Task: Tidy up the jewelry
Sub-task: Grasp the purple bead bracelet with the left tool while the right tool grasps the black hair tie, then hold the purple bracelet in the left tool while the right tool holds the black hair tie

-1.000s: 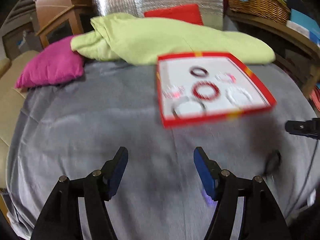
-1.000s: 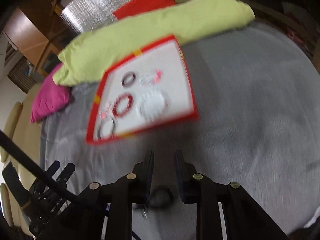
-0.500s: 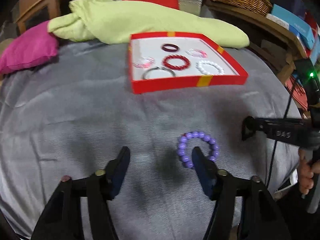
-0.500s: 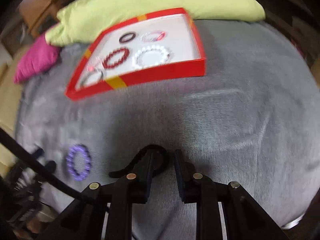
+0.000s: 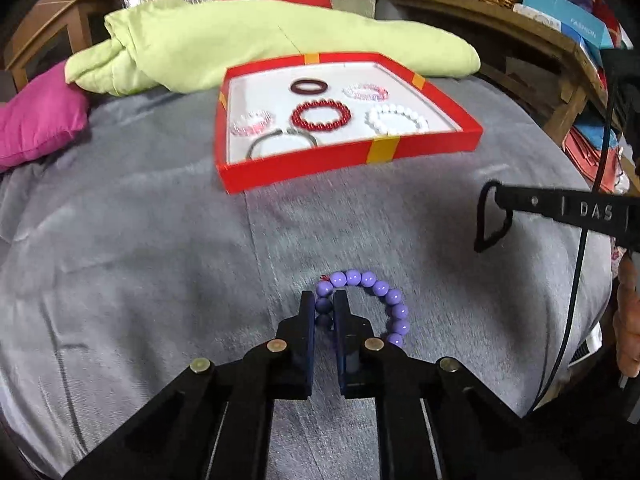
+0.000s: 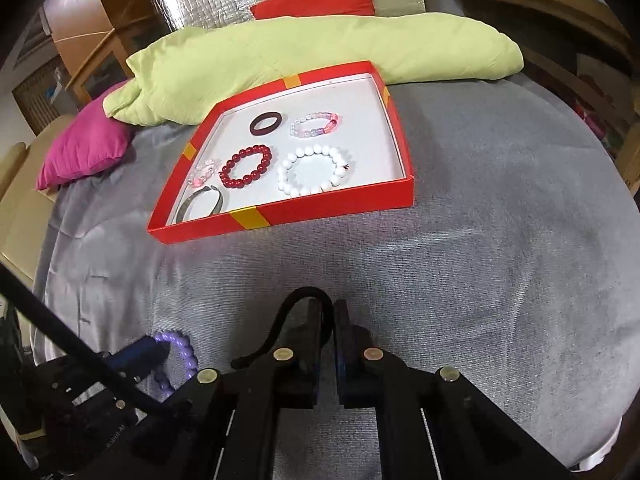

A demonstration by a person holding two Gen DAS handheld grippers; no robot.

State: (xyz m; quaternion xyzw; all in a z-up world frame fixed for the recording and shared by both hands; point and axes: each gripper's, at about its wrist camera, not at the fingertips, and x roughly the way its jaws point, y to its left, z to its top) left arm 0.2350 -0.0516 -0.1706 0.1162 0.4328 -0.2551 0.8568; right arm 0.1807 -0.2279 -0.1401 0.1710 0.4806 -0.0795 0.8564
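The left gripper (image 5: 323,307) pinches the purple bead bracelet (image 5: 376,300) on the grey cloth (image 5: 140,260); the right gripper (image 6: 328,316) clamps a black cord loop (image 6: 296,300).

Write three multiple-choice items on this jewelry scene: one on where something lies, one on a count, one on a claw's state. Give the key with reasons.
1. Where does the purple bead bracelet lie?
A. inside the red tray
B. on the grey cloth, nearer the camera than the tray
C. on the green pillow

2. How many pieces of jewelry lie in the red tray?
A. four
B. six
C. eight

3. What is the left claw doing?
A. hanging open over the tray
B. closed on the purple bead bracelet
C. gripping the pink cushion

Key:
1 B: it sits on the grey cloth, outside the tray.
2 B: the right wrist view shows a dark ring, two pinkish bracelets, a red one, a white one and a metal bangle.
3 B: purple beads sit pinched between its narrowed fingers.
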